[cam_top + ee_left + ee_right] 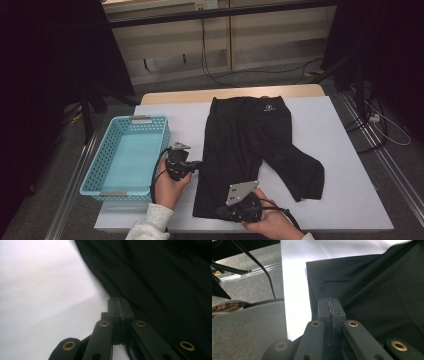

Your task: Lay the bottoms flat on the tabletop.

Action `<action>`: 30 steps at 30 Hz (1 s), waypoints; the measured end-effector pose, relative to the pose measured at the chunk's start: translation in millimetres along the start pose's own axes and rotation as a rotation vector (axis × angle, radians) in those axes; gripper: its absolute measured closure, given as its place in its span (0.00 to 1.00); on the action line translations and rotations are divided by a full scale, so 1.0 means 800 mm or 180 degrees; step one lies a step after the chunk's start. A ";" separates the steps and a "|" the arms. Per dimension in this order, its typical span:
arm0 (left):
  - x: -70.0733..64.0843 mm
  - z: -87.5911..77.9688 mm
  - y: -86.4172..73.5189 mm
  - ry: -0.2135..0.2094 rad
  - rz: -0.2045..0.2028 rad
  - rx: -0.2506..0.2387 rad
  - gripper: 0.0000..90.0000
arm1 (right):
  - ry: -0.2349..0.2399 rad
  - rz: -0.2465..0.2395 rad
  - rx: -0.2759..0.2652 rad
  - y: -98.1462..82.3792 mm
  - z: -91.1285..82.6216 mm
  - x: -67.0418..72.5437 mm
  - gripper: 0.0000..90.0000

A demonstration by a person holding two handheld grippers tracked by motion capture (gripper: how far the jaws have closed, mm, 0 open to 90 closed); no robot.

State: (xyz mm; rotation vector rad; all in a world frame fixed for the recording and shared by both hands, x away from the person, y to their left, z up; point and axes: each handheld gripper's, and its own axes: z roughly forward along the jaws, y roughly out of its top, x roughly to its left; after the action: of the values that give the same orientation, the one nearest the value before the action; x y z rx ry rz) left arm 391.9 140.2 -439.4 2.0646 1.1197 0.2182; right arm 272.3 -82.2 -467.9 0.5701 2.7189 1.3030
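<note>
Black shorts (250,135) lie flat on the white table (345,165), waistband with a small white logo at the far side, one leg splayed to the right. My left gripper (196,164) sits at the left edge of the near leg. In the left gripper view its jaws (119,303) are shut, pinching the edge of the shorts (162,282). My right gripper (223,212) is at the near hem of that same leg, a grey plate on top. In the right gripper view its jaws (330,303) are shut on the shorts (374,292) near the hem corner.
A light blue slotted basket (159,142) stands left of the shorts, close to my left hand. The table's near edge runs just below both hands. Cables lie on the floor (280,75) beyond the table, and dark stands flank both sides.
</note>
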 end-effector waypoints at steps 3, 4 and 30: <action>0.000 -0.001 0.002 -0.0023 -0.0035 -0.0056 0.96 | 0.0002 0.0039 -0.0008 0.000 0.000 -0.001 1.00; -0.001 0.000 0.002 -0.0012 -0.0013 -0.0041 0.94 | 0.0002 0.0036 -0.0013 0.000 0.000 -0.001 0.99; 0.001 0.008 -0.003 0.0040 -0.0067 0.0123 0.96 | -0.1135 0.0546 -0.0284 -0.026 -0.087 -0.078 0.54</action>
State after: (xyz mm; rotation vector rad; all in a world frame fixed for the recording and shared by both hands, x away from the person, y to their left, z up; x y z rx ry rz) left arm 394.0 138.5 -445.4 2.0870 1.1612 0.2011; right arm 308.7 -168.3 -445.3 0.9426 2.3545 1.2115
